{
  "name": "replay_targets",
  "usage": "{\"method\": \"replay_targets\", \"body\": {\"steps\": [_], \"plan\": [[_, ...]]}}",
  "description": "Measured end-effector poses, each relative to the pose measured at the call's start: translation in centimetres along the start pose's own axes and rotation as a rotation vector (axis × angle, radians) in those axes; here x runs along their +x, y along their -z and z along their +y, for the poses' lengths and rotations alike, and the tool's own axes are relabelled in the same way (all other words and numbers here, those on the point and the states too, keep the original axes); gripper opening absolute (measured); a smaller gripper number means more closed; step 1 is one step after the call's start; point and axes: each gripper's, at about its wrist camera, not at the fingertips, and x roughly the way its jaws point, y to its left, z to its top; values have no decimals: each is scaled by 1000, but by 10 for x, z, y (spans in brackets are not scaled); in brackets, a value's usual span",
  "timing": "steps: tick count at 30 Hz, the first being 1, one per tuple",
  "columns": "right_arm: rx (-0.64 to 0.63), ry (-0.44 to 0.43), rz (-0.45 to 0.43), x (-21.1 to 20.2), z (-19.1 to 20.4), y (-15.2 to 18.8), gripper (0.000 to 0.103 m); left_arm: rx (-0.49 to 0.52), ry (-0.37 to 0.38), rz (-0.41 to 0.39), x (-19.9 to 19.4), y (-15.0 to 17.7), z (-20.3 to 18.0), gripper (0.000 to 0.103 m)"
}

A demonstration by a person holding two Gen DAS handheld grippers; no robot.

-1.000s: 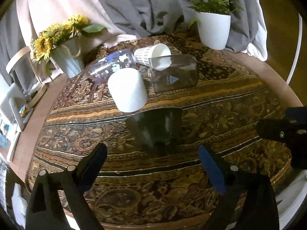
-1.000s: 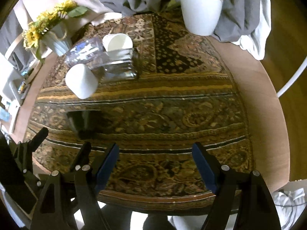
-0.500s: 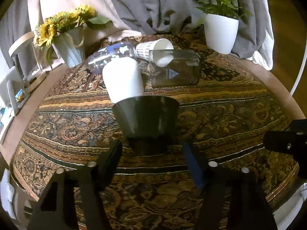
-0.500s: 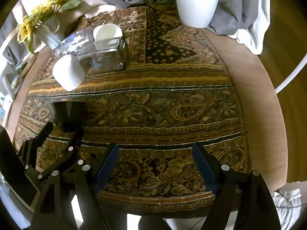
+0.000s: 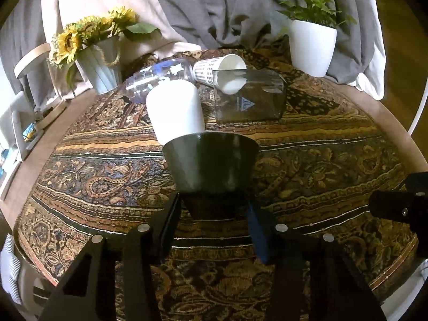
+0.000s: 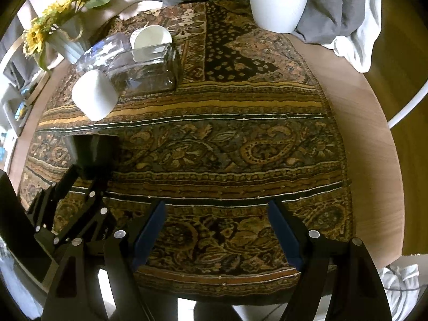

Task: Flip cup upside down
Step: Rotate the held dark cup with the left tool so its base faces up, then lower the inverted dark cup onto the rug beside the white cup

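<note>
The left claw (image 5: pixel 214 208) is clamping the narrow base of the dark cup (image 5: pixel 211 163), which is standing rim-up at the centre of the left wrist frame, on the patterned cloth (image 5: pixel 321 165) covering the desk (image 6: pixel 374 139). In the right wrist frame the cup is sitting at the left edge. The right claw (image 6: pixel 216 230) is hovering with its fingers spread wide apart, gripping nothing. A white cup (image 5: pixel 175 112) is lying just behind the dark one, beside a glass jar (image 5: pixel 248 97) and a bottle (image 5: pixel 157 76).

grey drapes (image 5: pixel 219 8) — wooden floor (image 6: pixel 401 40)
</note>
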Motion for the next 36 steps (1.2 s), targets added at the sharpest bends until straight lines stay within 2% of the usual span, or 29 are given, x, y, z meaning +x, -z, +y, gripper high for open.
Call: {"method": "replay_targets", "body": {"steps": [8, 20, 26, 31, 36], "plan": [[-5, -10, -29, -7, 1, -8, 78, -22, 24, 29, -2, -6, 3, 47], [7, -33, -53, -12, -1, -17, 78, -5, 31, -8, -9, -27, 1, 44], [26, -35, -60, -11, -4, -22, 78, -3, 33, -39, -8, -40, -1, 41], [27, -42, -64, -10, -5, -27, 78, 8, 15, -72, -4, -51, -2, 34], [33, -47, -71, -11, -6, -31, 78, -8, 9, -77, 1, -59, 0, 34]]}}
